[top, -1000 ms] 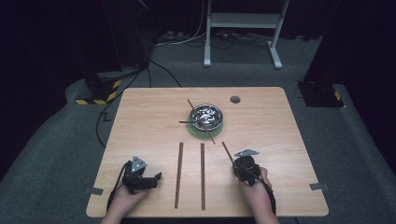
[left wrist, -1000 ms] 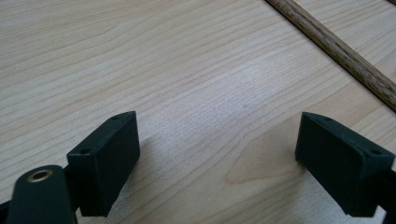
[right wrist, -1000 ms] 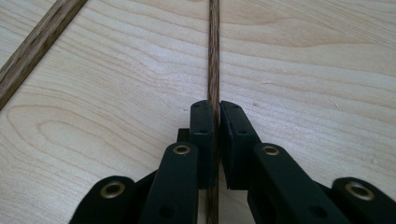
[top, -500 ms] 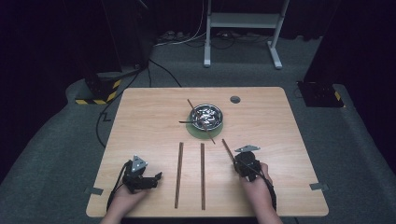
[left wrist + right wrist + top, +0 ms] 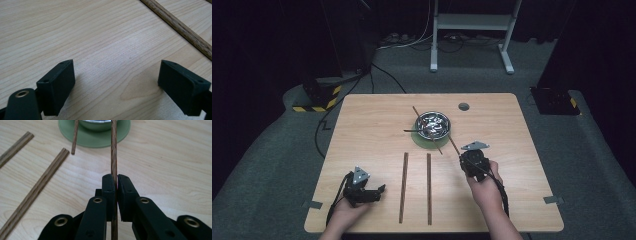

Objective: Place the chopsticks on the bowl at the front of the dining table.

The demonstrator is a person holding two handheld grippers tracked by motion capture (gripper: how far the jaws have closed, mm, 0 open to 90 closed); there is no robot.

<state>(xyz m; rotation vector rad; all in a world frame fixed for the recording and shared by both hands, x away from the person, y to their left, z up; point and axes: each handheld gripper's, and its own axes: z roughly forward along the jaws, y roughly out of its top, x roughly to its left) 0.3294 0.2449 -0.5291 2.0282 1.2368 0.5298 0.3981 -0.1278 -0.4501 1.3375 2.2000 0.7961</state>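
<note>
My right gripper [image 5: 463,156] [image 5: 115,182] is shut on a thin wooden stick [image 5: 114,150] [image 5: 454,144], which points toward a metal bowl [image 5: 434,124] on a green saucer [image 5: 419,141] [image 5: 95,138]. The held stick's far end is over the saucer's rim. Several more sticks lean in the bowl; one [image 5: 74,137] reaches over the saucer. Two long sticks [image 5: 403,185] [image 5: 429,185] lie side by side on the wooden table [image 5: 372,130]. My left gripper [image 5: 381,190] [image 5: 116,77] rests open on the table at the front left, nothing between its jaws, with a stick [image 5: 180,28] lying just past it.
A round dark hole [image 5: 463,106] sits in the table behind the bowl. Tape tabs mark the front corners [image 5: 553,200]. Beyond the table are grey carpet, cables and a white stand base [image 5: 472,22]. The left half of the table is bare wood.
My right gripper has lifted and moved away from the person toward the bowl, carrying the stick. The left gripper has stayed where it was.
</note>
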